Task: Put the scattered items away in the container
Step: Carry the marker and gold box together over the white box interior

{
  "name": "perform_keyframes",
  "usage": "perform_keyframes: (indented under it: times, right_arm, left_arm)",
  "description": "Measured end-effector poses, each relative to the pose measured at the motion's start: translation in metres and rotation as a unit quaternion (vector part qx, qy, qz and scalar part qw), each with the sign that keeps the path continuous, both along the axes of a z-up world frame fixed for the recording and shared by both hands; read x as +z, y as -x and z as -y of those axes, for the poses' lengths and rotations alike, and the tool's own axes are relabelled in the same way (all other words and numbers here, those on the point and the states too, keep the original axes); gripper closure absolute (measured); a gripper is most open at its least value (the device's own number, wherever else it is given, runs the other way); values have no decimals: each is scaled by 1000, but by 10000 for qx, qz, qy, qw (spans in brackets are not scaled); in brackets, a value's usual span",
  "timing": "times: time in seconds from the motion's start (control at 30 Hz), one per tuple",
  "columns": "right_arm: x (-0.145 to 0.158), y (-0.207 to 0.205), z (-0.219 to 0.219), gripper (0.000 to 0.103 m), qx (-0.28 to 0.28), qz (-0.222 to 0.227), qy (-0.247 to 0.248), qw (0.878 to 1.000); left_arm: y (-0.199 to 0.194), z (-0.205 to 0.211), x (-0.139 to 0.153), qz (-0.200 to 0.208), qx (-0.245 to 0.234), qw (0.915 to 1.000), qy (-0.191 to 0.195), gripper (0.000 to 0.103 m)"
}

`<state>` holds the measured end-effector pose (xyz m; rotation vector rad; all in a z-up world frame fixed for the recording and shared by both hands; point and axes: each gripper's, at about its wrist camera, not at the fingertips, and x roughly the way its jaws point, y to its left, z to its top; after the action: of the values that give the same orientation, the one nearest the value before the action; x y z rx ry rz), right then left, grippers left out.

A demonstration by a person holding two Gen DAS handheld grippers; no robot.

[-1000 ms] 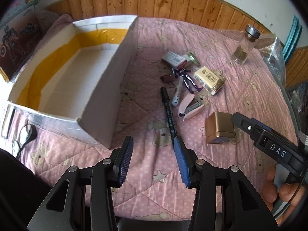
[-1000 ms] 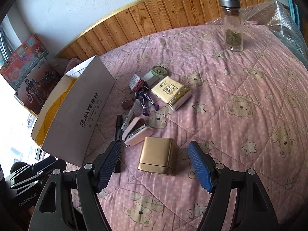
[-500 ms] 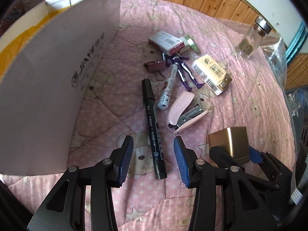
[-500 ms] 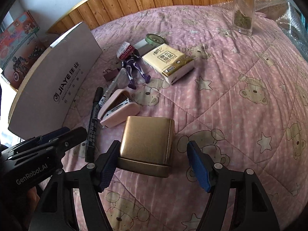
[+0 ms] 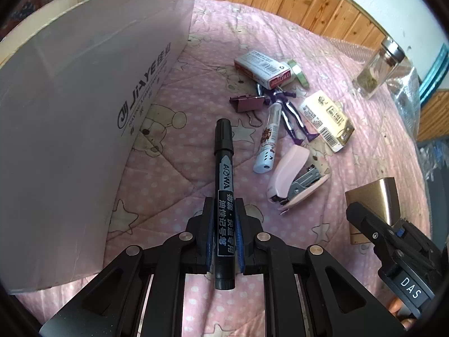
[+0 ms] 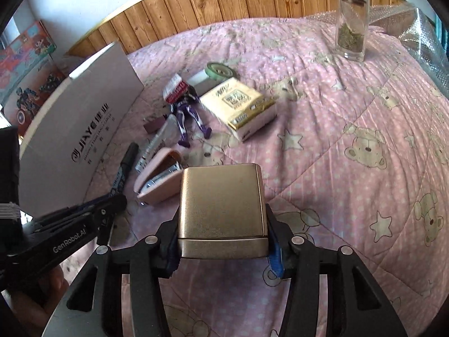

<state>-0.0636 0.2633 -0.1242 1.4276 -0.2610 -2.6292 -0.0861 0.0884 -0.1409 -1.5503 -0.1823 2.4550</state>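
Observation:
A black marker [image 5: 223, 151] lies on the pink quilt. My left gripper [image 5: 224, 206] has its jaws closing, and the blue pads press the marker's lower barrel from both sides. A gold box [image 6: 221, 196] sits between the pads of my right gripper [image 6: 221, 220], whose jaws are also closing and touch both its sides. The white cardboard container [image 5: 70, 112] stands to the left, its printed wall facing me and its inside hidden. The left wrist view shows the gold box [image 5: 376, 196] at the right, behind a right finger.
Beyond the marker lie a pink stapler [image 5: 294, 179], a white tube [image 5: 268, 140], a purple figure [image 5: 286, 109], a binder clip [image 5: 247, 104], a staples box [image 5: 262, 67], a tape roll [image 5: 299, 73] and a tissue pack [image 5: 325, 120]. A glass jar [image 5: 376, 70] stands far right.
Both grippers came down onto the quilt. The left jaws went from wide apart to pinching the marker, and the right jaws narrowed onto the gold box.

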Motion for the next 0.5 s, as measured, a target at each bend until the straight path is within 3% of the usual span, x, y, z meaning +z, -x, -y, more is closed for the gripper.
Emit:
perform_keyframes:
  times: [0.3,0.5]
  right_arm:
    - [21,-19,6,52,103,-167,173,9997]
    - [52,-36,25,52,213,-427,171,9987]
  left_arm:
    - [-18,0,47,-484,-61,9981,-378,89]
    - [-27,9,80,-883,-151,9942,-599,89]
